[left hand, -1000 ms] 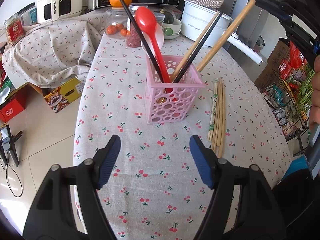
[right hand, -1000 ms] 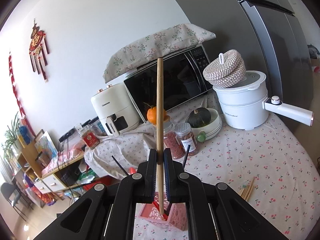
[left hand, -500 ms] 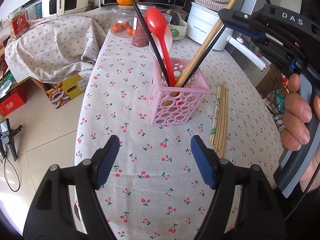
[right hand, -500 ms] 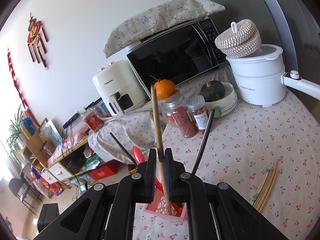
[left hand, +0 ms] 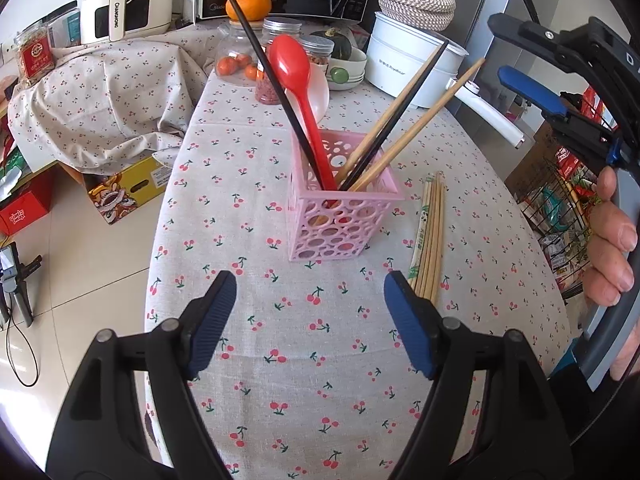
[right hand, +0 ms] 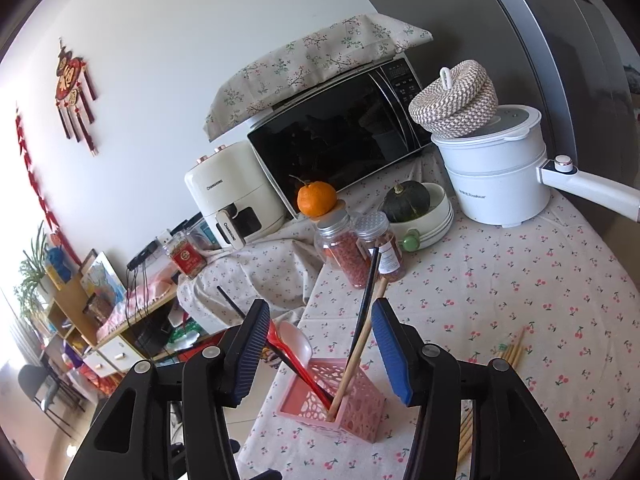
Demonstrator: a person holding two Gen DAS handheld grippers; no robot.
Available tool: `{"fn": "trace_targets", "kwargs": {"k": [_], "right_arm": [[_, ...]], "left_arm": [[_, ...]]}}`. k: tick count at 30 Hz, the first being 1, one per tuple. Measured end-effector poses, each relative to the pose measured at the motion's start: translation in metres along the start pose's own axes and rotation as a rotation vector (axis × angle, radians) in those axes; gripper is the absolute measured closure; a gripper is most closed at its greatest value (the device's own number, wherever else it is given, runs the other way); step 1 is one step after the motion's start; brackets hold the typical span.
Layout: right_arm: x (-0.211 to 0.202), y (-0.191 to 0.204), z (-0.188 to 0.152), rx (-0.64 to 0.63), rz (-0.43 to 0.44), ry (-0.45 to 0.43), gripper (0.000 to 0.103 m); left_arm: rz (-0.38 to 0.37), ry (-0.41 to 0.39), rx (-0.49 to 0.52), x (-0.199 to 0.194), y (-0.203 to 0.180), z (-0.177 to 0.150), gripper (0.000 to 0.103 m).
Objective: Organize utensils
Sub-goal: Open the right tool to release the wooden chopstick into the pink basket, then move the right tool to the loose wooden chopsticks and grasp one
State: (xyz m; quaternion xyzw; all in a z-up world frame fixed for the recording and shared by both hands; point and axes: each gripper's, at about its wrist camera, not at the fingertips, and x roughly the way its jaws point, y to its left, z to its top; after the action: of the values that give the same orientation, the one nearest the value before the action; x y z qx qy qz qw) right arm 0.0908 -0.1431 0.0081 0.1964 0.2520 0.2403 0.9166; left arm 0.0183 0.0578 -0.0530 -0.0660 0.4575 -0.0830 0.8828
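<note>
A pink perforated basket [left hand: 340, 220] stands on the cherry-print tablecloth [left hand: 280, 320]. It holds a red spoon [left hand: 296, 80], a white spoon, black chopsticks and wooden chopsticks [left hand: 420, 120]. Several wooden chopsticks [left hand: 430, 240] lie on the cloth right of the basket. My left gripper [left hand: 308, 316] is open and empty, near the table's front edge. My right gripper [right hand: 320, 352] is open and empty above the basket [right hand: 336, 408], and it also shows at the right of the left wrist view [left hand: 532, 92]. A wooden chopstick [right hand: 356, 356] leans in the basket between its fingers.
At the back of the table stand a white pot [left hand: 412, 64] with a woven lid, a bowl with a squash [right hand: 408, 200], jars [right hand: 348, 252] with an orange [right hand: 316, 198] on top, a microwave [right hand: 336, 136] and an air fryer [right hand: 228, 196]. The floor lies left of the table.
My right gripper has opened and let go of the wooden chopstick, which now leans in the basket. The left gripper has stayed open and shifted slightly.
</note>
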Motion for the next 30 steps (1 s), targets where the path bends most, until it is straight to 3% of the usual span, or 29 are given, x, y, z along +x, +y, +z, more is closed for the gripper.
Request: {"fn": "trace_targets", "kwargs": {"k": [6,11,19,25,30], "right_arm": [[-0.022,-0.011,0.001,-0.038,-0.049,-0.006,0.031],[-0.029,-0.031,-0.007,-0.048,-0.137,0.042,0.021],[-0.016,-0.078,-0.023,0.018,-0.297,0.204,0.017],[0.019,-0.11,-0.047,0.057,-0.439,0.412,0.017],[0.047,-0.132,-0.07,0.111,-0.481,0.54,0.017]], "left_arm": [[0.008,0.004,0.011,0.002,-0.01,0.002,0.021],[0.017,0.015,0.024,0.006,-0.021,0.003,0.02],[0.048,0.03,0.041,0.013,-0.035,0.006,0.011],[0.061,0.025,0.062,0.017,-0.042,0.008,0.002],[0.074,0.031,0.048,0.021,-0.04,0.007,0.001]]}}
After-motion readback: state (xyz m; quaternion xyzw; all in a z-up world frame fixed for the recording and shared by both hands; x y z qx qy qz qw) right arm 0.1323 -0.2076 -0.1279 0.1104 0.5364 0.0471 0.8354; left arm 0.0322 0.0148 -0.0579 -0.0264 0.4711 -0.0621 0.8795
